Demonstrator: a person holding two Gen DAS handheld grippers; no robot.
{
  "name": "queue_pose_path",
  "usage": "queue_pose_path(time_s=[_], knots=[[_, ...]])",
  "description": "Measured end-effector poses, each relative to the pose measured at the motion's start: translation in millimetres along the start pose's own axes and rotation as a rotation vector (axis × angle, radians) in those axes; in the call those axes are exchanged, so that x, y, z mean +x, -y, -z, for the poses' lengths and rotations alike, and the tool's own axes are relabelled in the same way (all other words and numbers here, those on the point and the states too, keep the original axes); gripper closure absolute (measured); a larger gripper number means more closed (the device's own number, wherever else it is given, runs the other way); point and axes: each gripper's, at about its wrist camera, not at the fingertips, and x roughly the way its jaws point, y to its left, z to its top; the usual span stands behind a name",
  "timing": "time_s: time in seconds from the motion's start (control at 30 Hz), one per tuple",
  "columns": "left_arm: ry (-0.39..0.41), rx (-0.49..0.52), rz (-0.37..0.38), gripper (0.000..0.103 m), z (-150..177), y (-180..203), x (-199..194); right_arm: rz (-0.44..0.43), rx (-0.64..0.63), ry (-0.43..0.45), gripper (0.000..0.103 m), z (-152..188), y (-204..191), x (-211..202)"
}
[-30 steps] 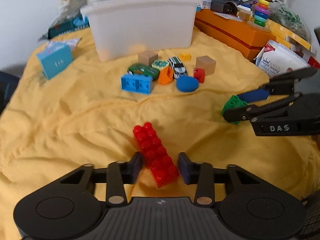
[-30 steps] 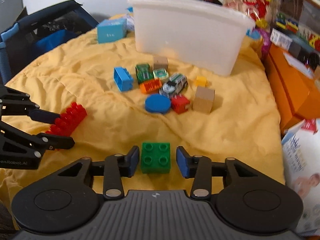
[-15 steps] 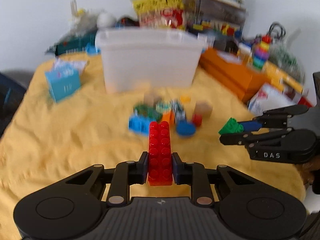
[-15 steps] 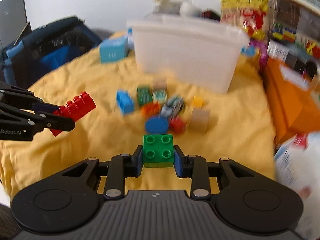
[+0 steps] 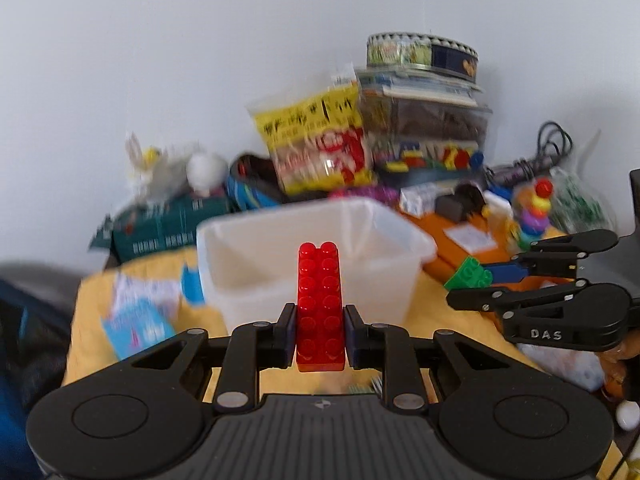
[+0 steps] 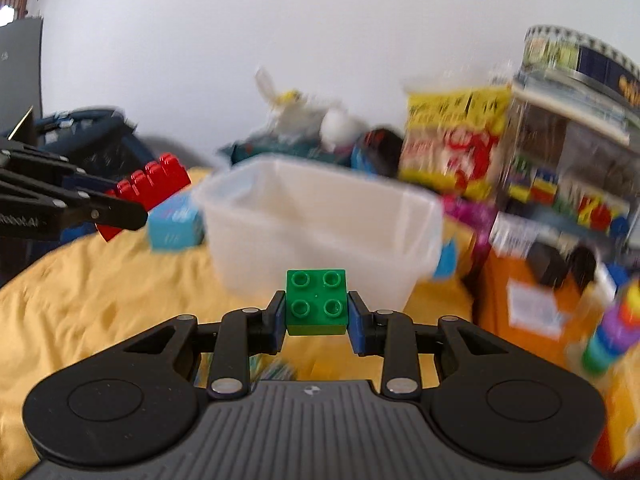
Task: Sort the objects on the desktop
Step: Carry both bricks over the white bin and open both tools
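Yellow cloth (image 6: 100, 312) has been left below: the long red studded brick (image 5: 320, 304) is pinched in the left gripper (image 5: 319, 330), the square green brick (image 6: 316, 304) in the right gripper (image 6: 316, 312), both lifted (blurred background) before the translucent white plastic bin (image 5: 256, 264) just ahead.

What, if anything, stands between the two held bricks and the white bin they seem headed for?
Nothing visible does. The left gripper holds the red brick and the right gripper the green brick, both raised before the open white bin, with nothing between them and its rim.
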Motion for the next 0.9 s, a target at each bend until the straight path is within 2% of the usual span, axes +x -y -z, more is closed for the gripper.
queue_pose_path(time_s=[0.2, 0.3, 0.37, 0.5, 0.7, 0.77, 0.83, 0.9], knots=[[0.056, 0.009, -0.026, 0.076, -41.0, -15.6, 37.5, 0.048, 0.028, 0.082, 0.069, -43.1, 21.9, 25.6], [0.057, -0.022, -0.036, 0.076, -55.5, -25.5, 60.5, 0.054, 0.072, 0.097, 0.069, -57.4, 31.8, 43.4], [0.042, -0.008, -0.054, 0.076, -60.8, -27.4, 77.8, 0.07, 0.091, 0.088, 0.069, -61.4, 36.0, 56.3], [-0.008, 0.006, -0.069, 0.076, -60.2, -32.0, 111.5, 0.083, 0.14, 0.048, 0.069, -63.2, 44.4, 82.3], [-0.107, -0.017, -0.079, 0.074, -46.4, -33.4, 146.3, 0.102, 0.14, -0.029, 0.067, -57.4, 44.1, 112.5], [-0.113, -0.013, -0.091, 0.065, -42.5, -32.6, 146.0, 0.09, 0.145, -0.042, 0.064, -54.2, 43.5, 112.9], [-0.102, -0.011, -0.088, 0.06, -41.4, -32.0, 141.8, 0.089, 0.141, -0.026, 0.062, -52.5, 43.6, 107.6], [-0.093, -0.003, -0.089, 0.06, -42.8, -30.0, 135.6, 0.091, 0.137, -0.018, 0.061, -53.7, 45.2, 104.0]])
